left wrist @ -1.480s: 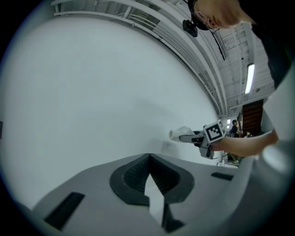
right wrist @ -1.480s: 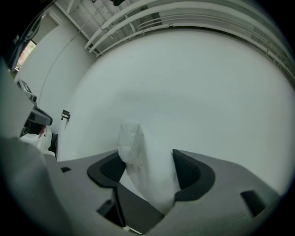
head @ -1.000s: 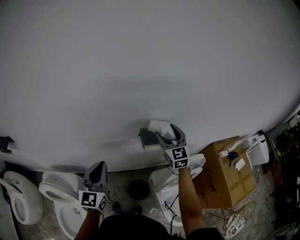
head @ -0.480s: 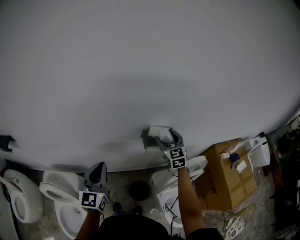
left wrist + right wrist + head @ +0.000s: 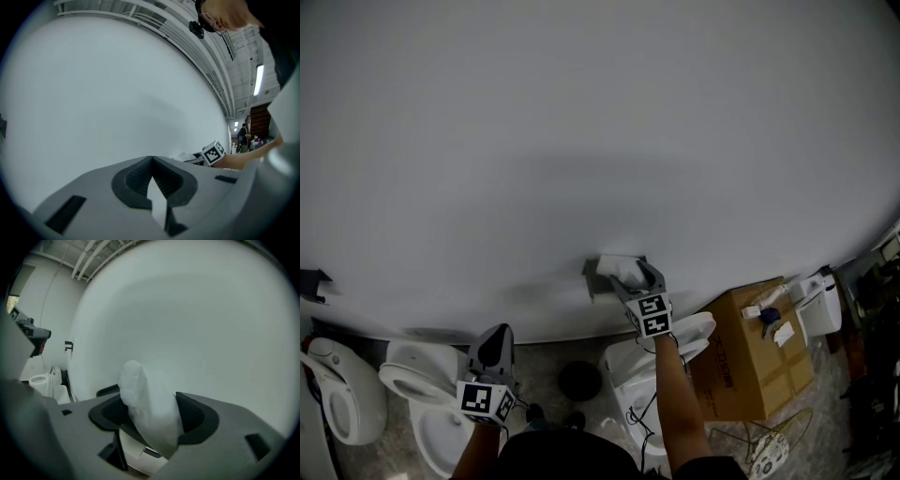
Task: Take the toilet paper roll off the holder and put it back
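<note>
Speckled floor (image 5: 546, 373) lies closest below the person, crowded with white toilets (image 5: 417, 380) and, off to the right, a cardboard box (image 5: 750, 356). Low over a toilet, the left gripper (image 5: 496, 331) points level at the wall with its jaw tips pressed together and nothing between them. Farther out, the right gripper (image 5: 636, 276) reaches up to the grey holder (image 5: 594, 273) fixed on the wall, its jaws pinching the toilet paper roll (image 5: 625, 271). In the right gripper view the white roll looks squashed flat between the two dark pads. Its long axis runs from lower right to upper left, and its rounded upper end leans left past the jaw tips. Whether the roll rests on the holder or only beside it cannot be told. Behind everything a plain, pale grey wall (image 5: 600, 141) fills the view.
</note>
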Motion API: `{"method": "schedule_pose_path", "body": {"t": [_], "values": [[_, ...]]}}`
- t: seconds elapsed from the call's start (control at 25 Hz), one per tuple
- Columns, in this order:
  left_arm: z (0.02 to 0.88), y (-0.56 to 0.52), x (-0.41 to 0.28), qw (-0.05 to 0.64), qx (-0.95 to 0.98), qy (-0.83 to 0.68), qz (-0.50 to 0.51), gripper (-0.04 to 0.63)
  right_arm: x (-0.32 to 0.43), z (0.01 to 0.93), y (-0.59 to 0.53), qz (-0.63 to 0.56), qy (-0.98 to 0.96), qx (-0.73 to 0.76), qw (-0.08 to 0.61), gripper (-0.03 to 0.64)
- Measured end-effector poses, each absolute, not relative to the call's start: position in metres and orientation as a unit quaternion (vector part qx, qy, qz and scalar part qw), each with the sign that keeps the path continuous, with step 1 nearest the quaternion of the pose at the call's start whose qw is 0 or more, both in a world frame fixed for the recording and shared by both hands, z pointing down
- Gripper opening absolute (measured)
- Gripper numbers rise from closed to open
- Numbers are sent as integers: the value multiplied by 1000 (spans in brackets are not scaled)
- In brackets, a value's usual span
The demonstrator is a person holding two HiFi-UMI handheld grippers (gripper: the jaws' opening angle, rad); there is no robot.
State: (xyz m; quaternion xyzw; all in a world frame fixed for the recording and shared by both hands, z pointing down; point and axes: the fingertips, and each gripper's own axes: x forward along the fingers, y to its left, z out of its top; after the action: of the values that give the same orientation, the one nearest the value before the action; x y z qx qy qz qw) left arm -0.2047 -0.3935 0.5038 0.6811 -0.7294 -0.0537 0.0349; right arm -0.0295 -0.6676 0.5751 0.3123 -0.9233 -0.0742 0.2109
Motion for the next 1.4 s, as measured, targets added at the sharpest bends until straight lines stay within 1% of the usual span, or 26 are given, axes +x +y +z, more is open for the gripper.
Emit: {"method": "schedule_pose_path", "body": {"t": [0.2,0.44,0.76,0.92,1.2,1.4], "values": [[495,-395,-203,39,679,-732,-51,3,-26,571,-669,-80,-920,321,212,322],[504,-394,-200,27,685,-726,-51,3,-20,560,-664,-89,-921,318,208,324],[490,-396,-193,31,687,-724,-52,3,-11,536,-658,-105,-918,331,189,339],[497,-398,-191,23,693,-718,-57,3,-2,523,-652,-102,-919,339,172,339],[494,-399,-188,17,698,-714,-54,3,11,496,-625,-87,-925,351,115,339],[475,-399,-180,27,695,-716,-54,3,20,486,-599,-75,-927,356,87,336]]}}
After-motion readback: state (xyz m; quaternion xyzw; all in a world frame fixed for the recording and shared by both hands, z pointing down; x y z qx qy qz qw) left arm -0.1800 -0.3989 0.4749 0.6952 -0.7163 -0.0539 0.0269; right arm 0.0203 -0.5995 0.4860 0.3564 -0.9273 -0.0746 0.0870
